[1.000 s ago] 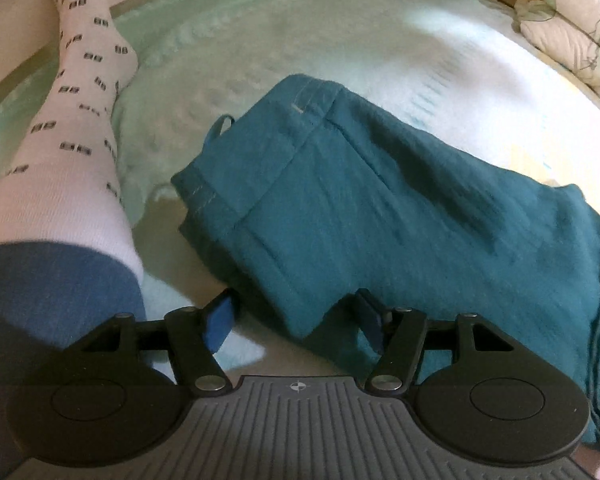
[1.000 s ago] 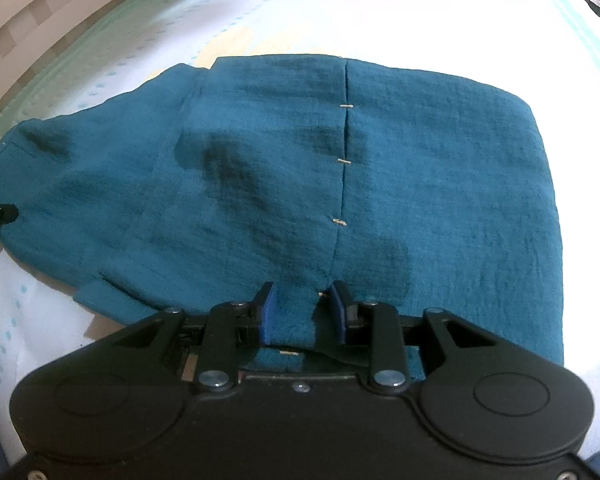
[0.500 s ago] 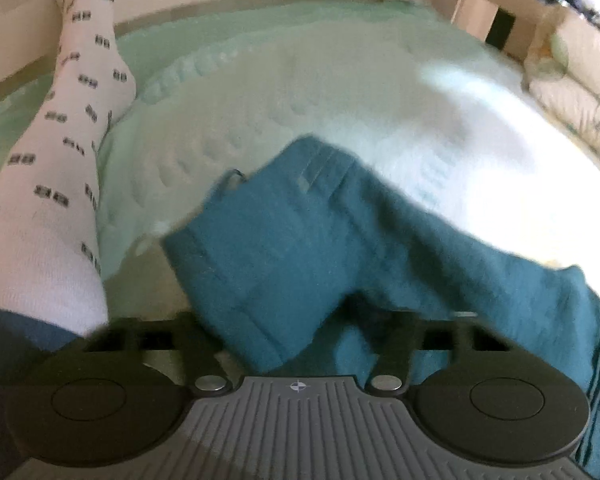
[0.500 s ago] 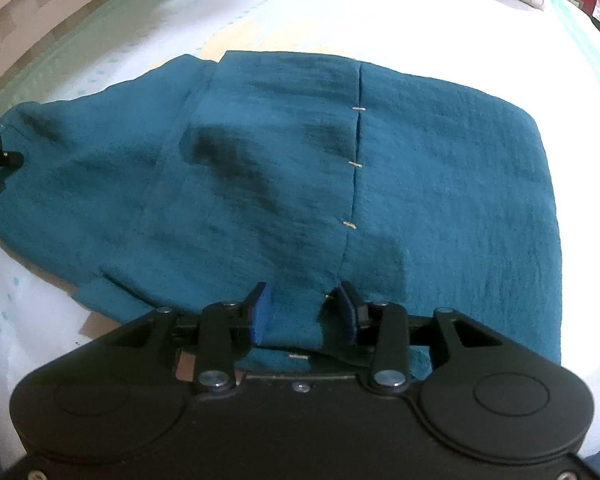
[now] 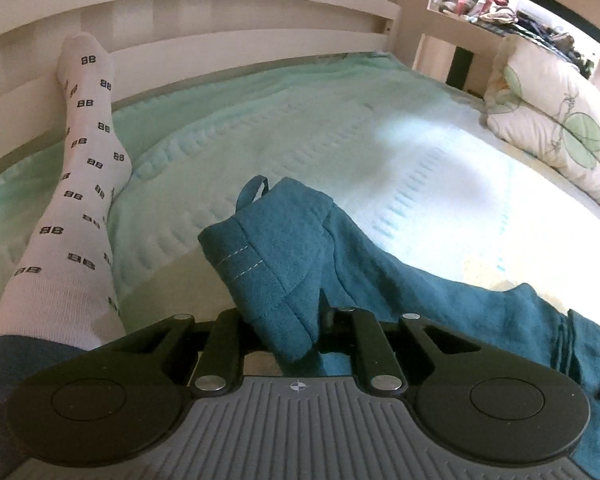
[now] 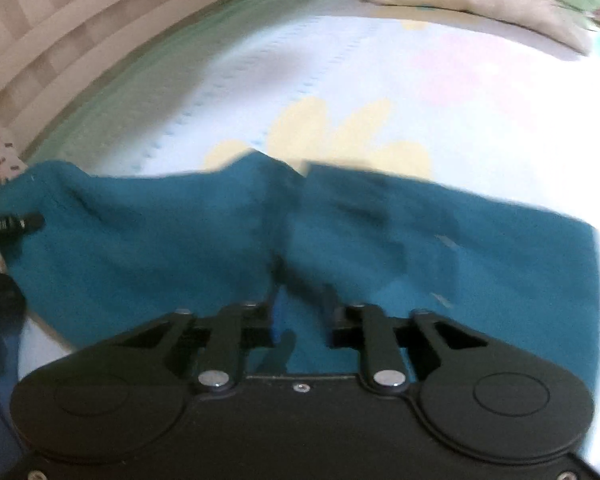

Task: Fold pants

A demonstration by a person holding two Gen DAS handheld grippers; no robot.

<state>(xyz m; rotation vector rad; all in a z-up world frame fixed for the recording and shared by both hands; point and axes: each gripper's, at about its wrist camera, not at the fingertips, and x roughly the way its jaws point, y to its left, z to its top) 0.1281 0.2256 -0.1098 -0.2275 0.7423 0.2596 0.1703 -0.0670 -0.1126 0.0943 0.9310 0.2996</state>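
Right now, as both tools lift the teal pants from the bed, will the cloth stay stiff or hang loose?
Probably loose: the teal pants fold and droop at the left tool. Between that and the right tool the fabric sags and creases, so it likely drapes. It looks thin, probably light.

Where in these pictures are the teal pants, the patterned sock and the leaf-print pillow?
teal pants (image 5: 268, 264): left wrist view, on the stitched hem of the lifted corner.
patterned sock (image 5: 80, 184): left wrist view, on the middle of the sock.
leaf-print pillow (image 5: 556, 124): left wrist view, on its printed face.
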